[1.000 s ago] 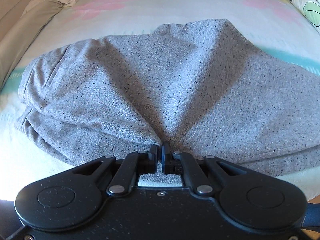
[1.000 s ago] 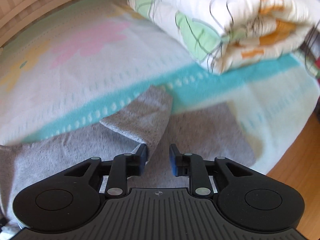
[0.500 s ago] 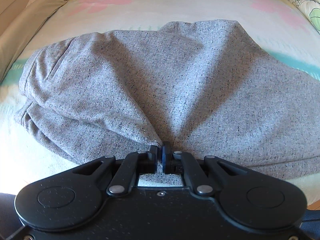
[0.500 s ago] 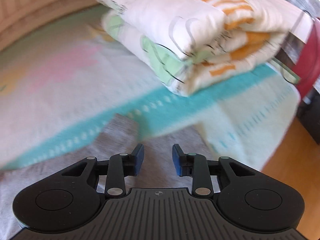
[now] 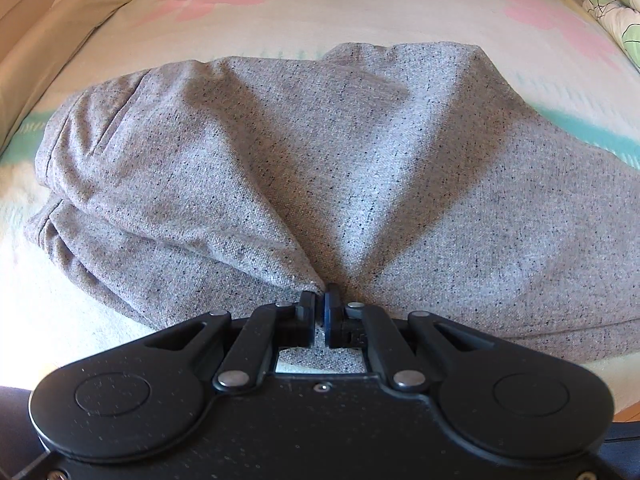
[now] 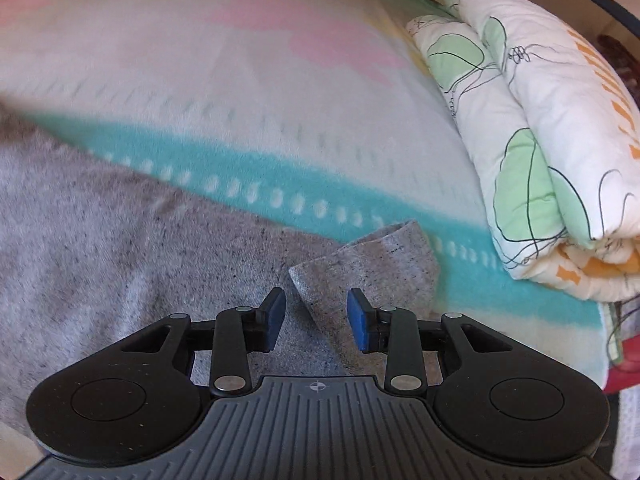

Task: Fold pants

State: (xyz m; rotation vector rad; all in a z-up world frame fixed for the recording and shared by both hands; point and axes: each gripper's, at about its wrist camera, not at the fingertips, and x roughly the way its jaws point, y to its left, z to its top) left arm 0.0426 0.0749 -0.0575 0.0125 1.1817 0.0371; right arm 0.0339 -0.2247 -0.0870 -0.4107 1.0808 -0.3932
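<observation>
Grey speckled pants (image 5: pixel 340 160) lie bunched on a pastel blanket (image 5: pixel 360 8). My left gripper (image 5: pixel 319 304) is shut on a pinch of the cloth at the near edge, and creases fan out from the pinch. In the right wrist view the pants (image 6: pixel 120 248) fill the lower left, and a turned-up leg cuff (image 6: pixel 372 256) lies just ahead of my right gripper (image 6: pixel 316 308). That gripper stands open. The cuff's cloth runs down between its blue pads (image 6: pixel 358 320), and neither pad presses on it.
A folded white quilt (image 6: pixel 540 120) with green and orange print lies on the blanket (image 6: pixel 240 80) to the right of the cuff; its corner (image 5: pixel 616 20) shows at the left view's top right. A beige pillow (image 5: pixel 60 12) lies far left. Something red (image 6: pixel 628 360) sits past the bed's right edge.
The right gripper has rolled and come down toward the pants; the quilt has swung from the top of its view to the right, and the cuff now lies between its slightly wider jaws. The left gripper holds still.
</observation>
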